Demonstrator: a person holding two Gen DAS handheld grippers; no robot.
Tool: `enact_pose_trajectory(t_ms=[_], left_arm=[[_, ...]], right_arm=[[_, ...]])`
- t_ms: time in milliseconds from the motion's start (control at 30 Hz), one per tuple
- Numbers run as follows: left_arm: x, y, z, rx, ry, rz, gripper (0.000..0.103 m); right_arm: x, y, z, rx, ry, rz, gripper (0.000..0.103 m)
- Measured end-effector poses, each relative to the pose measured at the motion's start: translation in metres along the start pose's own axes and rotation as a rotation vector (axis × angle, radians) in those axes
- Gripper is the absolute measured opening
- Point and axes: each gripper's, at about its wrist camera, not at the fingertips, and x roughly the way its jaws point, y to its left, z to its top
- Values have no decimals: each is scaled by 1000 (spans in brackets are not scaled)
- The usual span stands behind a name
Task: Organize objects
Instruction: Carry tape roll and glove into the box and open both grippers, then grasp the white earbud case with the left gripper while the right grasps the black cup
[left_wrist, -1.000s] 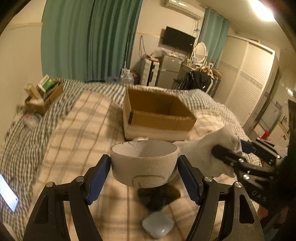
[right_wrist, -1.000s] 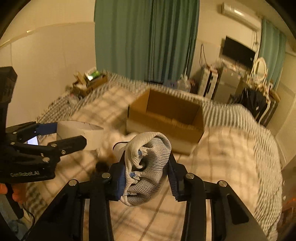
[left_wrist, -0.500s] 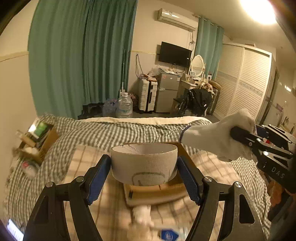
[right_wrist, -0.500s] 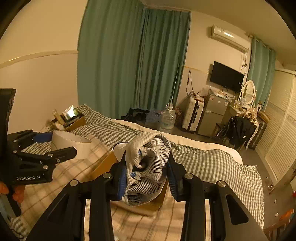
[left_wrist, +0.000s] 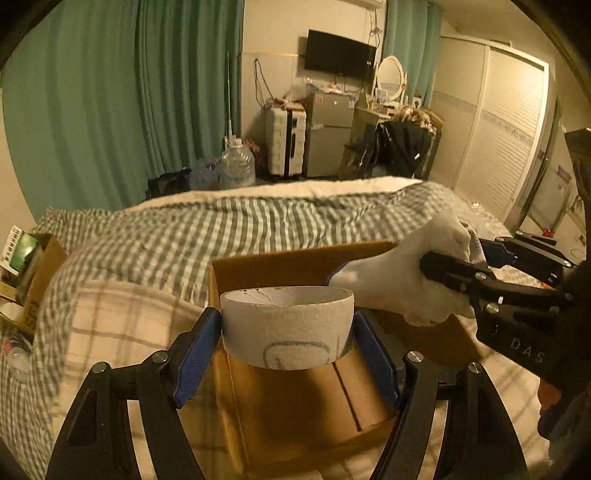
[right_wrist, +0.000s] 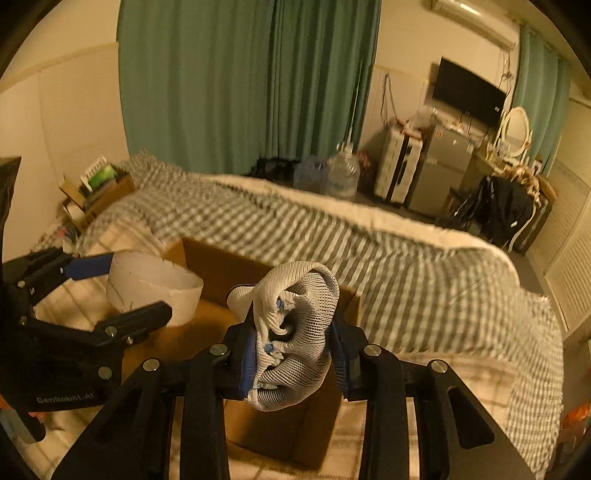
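Now, two handheld sets of tongs poised over an open cardboard box (left_wrist: 295, 398) on a bed (left_wrist: 229, 229) with a checked cover. Left tongs (left_wrist: 287, 343) clenched on a wide cardboard ring (left_wrist: 287, 325), hollow axis upright, blue pads pressing its sides at 9 and 3 o'clock. In the left wrist view, box floor directly beneath the ring, box back wall behind it toward 12 o'clock. Right tongs (right_wrist: 293, 354) clenched on a bunched white mesh cloth (right_wrist: 295, 332), hanging limp. In the right wrist view, box interior straight below the bundle, far wall at 12 o'clock, ring and left tongs (right_wrist: 122, 291) out at 9 to 10 o'clock. From the left wrist view, cloth (left_wrist: 402, 280) and right tongs (left_wrist: 476, 269) at about 2 o'clock, also above the box. Neither item yet resting on the box floor. Likely step: lowering and letting go, straight down for both; ring nearer the box's left wall, cloth nearer the right. Possible snag: cloth catching on the pads at release.
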Motion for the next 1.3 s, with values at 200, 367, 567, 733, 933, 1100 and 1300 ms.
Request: enact_pose_trajectory(t_ms=[200, 367, 567, 733, 933, 1100, 1300], left_arm=[[18, 0, -6, 40, 11, 1, 84], [-2, 4, -4, -10, -18, 23, 100], [-64, 5, 0, -14, -58, 43, 100], [-135, -2, -12, -18, -87, 63, 100], [-208, -3, -49, 6, -113, 111, 100], [-237, -4, -95, -3, -96, 169, 100], [-233, -19, -160, -10, -85, 235, 100]], right_arm=[[17, -15, -9, 60, -17, 39, 43], [-14, -24, -3, 89, -83, 31, 75], [-86, -28, 7, 93, -125, -18, 77], [-161, -20, -4, 69, -132, -32, 77], [-250, 1, -30, 17, -198, -93, 79], [-286, 28, -65, -4, -220, -121, 80], [-288, 63, -122, 6, -219, -117, 80]])
